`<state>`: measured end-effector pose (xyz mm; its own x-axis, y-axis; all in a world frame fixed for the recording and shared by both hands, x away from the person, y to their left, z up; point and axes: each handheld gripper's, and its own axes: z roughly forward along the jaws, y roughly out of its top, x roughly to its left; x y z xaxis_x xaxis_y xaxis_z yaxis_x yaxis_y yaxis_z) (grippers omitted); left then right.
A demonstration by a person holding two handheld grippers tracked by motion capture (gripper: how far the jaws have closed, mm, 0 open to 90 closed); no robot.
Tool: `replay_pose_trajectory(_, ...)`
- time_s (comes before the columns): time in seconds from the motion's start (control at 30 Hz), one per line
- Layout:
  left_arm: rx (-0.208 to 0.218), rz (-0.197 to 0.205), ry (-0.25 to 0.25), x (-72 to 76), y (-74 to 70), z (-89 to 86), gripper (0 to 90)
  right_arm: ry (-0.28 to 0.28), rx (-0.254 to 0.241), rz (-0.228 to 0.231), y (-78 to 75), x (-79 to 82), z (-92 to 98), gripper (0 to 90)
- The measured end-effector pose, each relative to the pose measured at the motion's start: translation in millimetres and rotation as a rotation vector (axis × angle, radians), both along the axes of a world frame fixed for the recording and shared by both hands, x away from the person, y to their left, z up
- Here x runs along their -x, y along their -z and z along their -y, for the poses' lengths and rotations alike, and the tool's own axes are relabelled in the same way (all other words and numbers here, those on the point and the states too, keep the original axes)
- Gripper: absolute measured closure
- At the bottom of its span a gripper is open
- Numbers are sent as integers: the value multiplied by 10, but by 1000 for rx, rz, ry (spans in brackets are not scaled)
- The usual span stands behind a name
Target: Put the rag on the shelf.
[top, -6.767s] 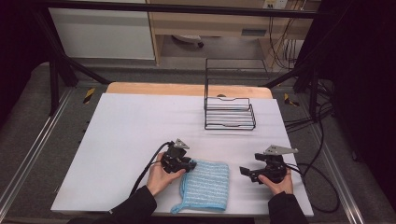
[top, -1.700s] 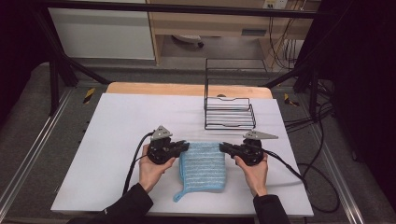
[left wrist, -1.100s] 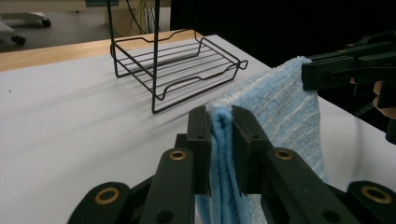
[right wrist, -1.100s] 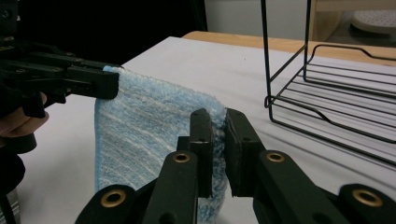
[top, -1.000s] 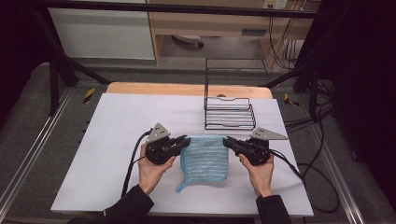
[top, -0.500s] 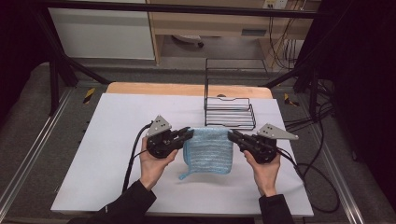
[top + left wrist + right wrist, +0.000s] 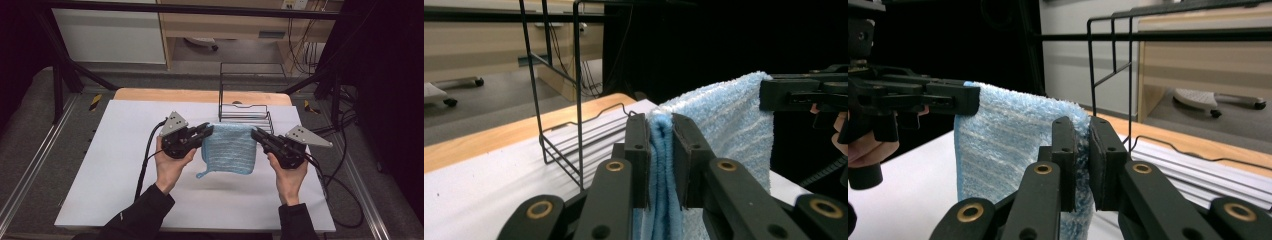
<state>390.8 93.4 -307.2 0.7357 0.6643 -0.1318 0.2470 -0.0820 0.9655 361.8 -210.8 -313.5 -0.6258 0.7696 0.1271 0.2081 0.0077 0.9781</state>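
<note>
My left gripper (image 7: 206,131) and right gripper (image 7: 256,136) each clench 1 top corner of the blue towel (image 7: 230,148). It hangs above the bench (image 7: 100,165), wire rack (image 7: 245,107) at 12 o'clock.

The light-blue striped towel (image 7: 229,149) hangs folded, lifted above the table, top corners pinched.

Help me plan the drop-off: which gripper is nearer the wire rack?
Right. The right gripper is just in front of the wire rack, toward its right corner; the left gripper sits off its left side.
</note>
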Motion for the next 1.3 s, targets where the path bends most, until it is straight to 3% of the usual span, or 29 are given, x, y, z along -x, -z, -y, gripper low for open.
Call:
replay_pose_trajectory(0.6, 57, 58, -8, -121, -272, 113, 786, 63, -34, 104, -266, -41, 53, 834)
replay_pose_trajectory(1.3, 118, 111, -17, -289, -573, 201, 787, 101, -48, 183, -609, -116, 72, 837)
